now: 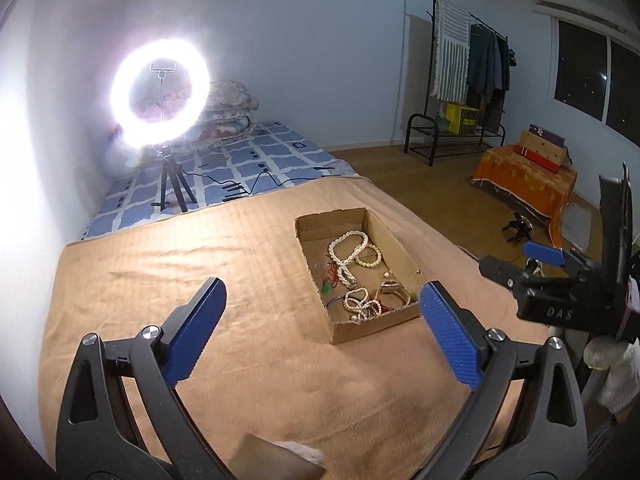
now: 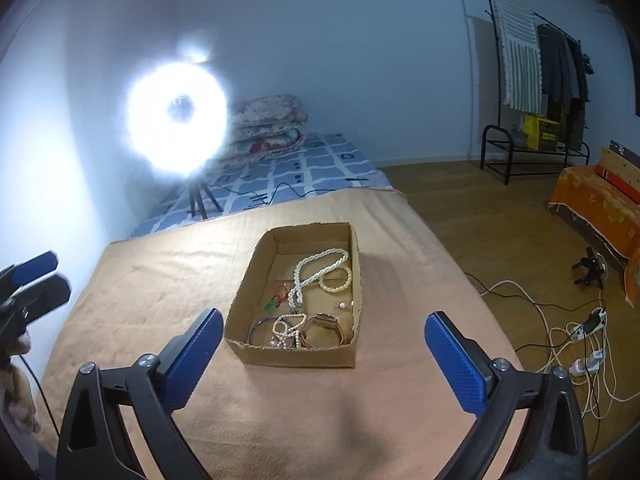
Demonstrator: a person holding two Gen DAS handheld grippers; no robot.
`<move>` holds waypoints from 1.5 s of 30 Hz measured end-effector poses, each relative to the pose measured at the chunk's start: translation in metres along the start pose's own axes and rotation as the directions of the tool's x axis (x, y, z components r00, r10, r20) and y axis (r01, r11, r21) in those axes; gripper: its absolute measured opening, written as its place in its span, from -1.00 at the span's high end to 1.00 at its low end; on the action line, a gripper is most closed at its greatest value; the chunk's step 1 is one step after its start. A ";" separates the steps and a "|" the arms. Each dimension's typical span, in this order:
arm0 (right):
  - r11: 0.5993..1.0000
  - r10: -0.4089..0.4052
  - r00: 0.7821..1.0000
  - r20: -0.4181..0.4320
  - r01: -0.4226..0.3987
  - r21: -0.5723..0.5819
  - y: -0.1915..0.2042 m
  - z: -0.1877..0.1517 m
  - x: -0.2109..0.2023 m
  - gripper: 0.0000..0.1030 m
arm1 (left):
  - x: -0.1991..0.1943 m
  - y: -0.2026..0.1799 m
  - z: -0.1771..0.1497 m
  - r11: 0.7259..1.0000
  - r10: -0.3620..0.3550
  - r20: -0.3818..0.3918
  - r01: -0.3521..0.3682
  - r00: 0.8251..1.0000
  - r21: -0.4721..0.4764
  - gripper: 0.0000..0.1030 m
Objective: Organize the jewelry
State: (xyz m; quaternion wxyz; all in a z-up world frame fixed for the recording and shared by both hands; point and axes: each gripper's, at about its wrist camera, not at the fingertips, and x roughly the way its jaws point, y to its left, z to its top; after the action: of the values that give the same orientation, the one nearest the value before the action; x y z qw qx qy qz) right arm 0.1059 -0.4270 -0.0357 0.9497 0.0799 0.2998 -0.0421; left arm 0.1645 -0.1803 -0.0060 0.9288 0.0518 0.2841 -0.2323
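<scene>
The tan blanket (image 2: 320, 400) carries a shallow cardboard box (image 2: 294, 354), and all the jewelry in view lies inside that box: a long pearl necklace (image 2: 320, 266) toward its far end, a cream bead bracelet (image 2: 338, 280) just beside the necklace, a watch (image 2: 326, 326) and a tangled pearl strand (image 2: 286, 330) at its near end. Both tools hover short of the box, the left gripper (image 1: 320, 328) and right gripper (image 2: 324, 360) each with jaws spread wide, holding nothing. This fits pieces already gathered or awaiting sorting. Any pick should take 1 strand clear of the tangle.
</scene>
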 end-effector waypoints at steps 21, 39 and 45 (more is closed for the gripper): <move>0.999 -0.035 0.999 0.023 0.035 -0.006 -0.003 -0.008 0.000 -0.99 | 0.001 0.002 -0.026 0.999 0.044 -0.042 -0.043 0.998 0.020 -1.00; 1.000 -0.029 0.999 0.027 0.029 -0.001 -0.002 -0.009 0.001 -0.99 | -0.002 -0.001 -0.030 0.998 0.047 -0.037 -0.046 0.998 0.035 -1.00; 1.000 -0.028 0.999 0.021 0.028 -0.004 0.000 -0.010 0.002 -0.99 | -0.003 0.001 -0.030 0.998 0.048 -0.034 -0.047 0.998 0.041 -1.00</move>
State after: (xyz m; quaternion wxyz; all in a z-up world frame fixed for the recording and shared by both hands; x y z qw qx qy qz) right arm 0.1017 -0.4258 -0.0445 0.9522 0.0734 0.2911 -0.0556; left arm 0.1470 -0.1712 -0.0295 0.9277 0.0811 0.2945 -0.2147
